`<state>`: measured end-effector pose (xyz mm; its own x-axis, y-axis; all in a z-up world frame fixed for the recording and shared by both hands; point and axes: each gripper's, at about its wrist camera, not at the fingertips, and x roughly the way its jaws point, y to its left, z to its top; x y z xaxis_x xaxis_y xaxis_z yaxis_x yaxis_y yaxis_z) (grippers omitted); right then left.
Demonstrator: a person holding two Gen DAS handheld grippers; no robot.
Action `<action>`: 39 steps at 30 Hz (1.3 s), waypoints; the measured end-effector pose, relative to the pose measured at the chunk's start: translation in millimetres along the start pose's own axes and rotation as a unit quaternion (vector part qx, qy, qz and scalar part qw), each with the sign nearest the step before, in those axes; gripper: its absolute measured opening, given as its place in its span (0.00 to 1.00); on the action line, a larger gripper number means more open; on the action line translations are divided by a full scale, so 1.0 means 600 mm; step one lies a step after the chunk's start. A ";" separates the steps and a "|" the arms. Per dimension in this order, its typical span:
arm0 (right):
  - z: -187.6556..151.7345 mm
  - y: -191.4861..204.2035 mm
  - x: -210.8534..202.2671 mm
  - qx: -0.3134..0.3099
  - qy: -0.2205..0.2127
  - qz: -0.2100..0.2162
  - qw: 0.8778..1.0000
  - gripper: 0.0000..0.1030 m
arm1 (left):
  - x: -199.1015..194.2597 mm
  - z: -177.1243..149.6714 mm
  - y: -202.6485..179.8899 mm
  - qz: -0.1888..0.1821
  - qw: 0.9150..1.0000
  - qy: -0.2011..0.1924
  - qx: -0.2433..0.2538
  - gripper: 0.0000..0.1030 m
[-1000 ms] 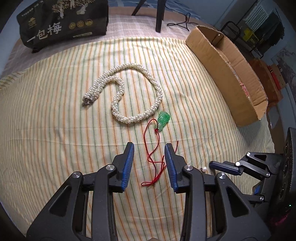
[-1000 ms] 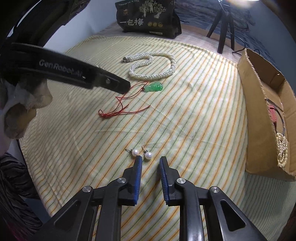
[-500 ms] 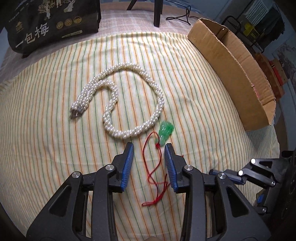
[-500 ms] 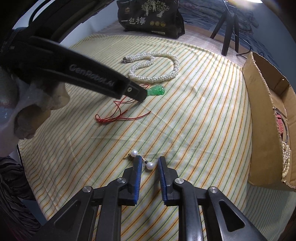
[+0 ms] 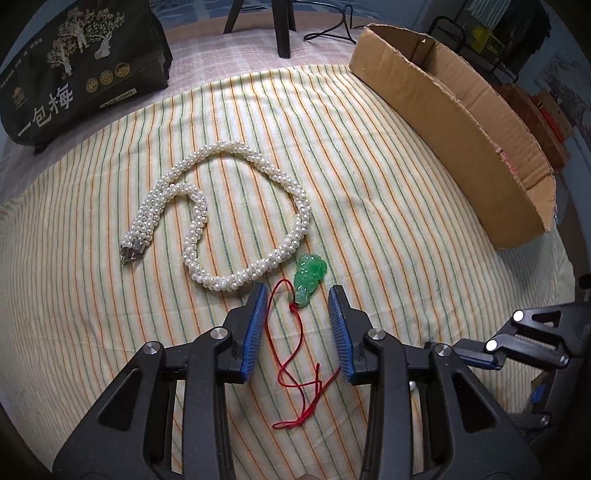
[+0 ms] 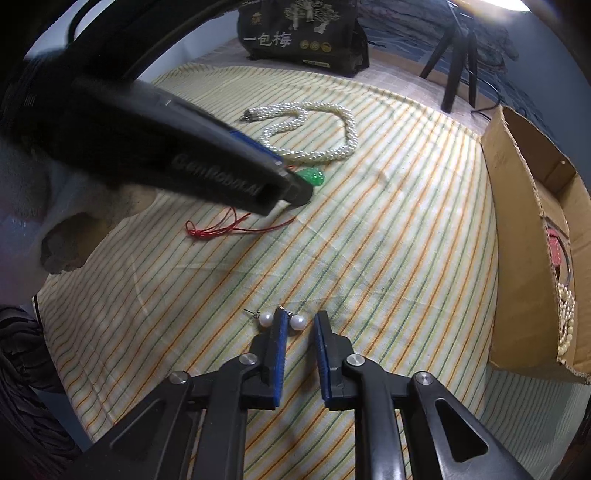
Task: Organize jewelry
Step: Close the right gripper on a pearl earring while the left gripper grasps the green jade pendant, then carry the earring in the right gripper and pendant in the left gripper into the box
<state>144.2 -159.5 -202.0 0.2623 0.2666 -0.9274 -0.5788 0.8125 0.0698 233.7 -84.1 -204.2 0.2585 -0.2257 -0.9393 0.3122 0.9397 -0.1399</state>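
A green jade pendant on a red cord lies on the striped cloth. My left gripper stands open over it, with the pendant's lower end and the cord between its tips. In the right wrist view the left gripper covers part of the pendant. Two pearl earrings lie near the front. One earring sits between the closing jaws of my right gripper, against the left pad with a gap at the right pad. The other earring lies just outside the left finger. A pearl necklace lies beyond the pendant.
An open cardboard box stands along the right edge of the cloth; it holds a pearl strand and a red item. A black printed bag and tripod legs stand at the back. The right gripper shows low right.
My left gripper has moved forward and down, so the pendant now sits at its tips. The right gripper's jaws have narrowed around one pearl earring; that hand stayed in place.
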 end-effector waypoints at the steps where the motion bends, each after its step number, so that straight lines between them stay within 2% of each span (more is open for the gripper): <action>1: 0.002 -0.004 0.002 0.003 0.001 -0.001 1.000 0.07 | -0.002 -0.003 -0.001 0.002 1.000 -0.001 0.002 0.33; 13: 0.002 -0.020 0.002 0.017 0.002 0.006 1.000 0.06 | 0.001 0.001 -0.021 0.016 1.000 -0.006 0.022 0.32; 14: 0.003 -0.022 0.002 0.018 0.001 0.007 1.000 0.06 | 0.001 0.000 -0.022 0.019 0.999 -0.007 0.025 0.31; 16: 0.004 -0.023 0.002 0.019 0.001 0.007 1.000 0.06 | 0.001 0.002 -0.021 0.024 0.999 -0.011 0.023 0.21; 17: 0.004 -0.024 0.002 0.019 0.001 0.007 1.000 0.06 | 0.003 0.005 -0.021 0.023 0.999 -0.012 0.022 0.12; 25: 0.004 -0.041 -0.017 0.038 -0.014 0.006 0.999 0.06 | -0.011 0.005 -0.003 0.016 1.000 -0.015 0.000 0.11; 31: 0.008 -0.050 -0.049 0.051 -0.037 0.008 0.998 0.06 | -0.056 0.003 0.021 0.004 0.999 -0.039 -0.029 0.11; 39: 0.028 -0.059 -0.104 0.060 -0.078 0.002 0.995 0.06 | -0.149 0.018 0.039 -0.025 0.993 -0.096 -0.056 0.11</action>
<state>161.3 -196.0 -140.2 0.3832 0.3396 -0.8590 -0.4854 0.8653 0.1256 227.7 -45.0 -120.2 0.4180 -0.3078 -0.8547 0.2283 0.9462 -0.2292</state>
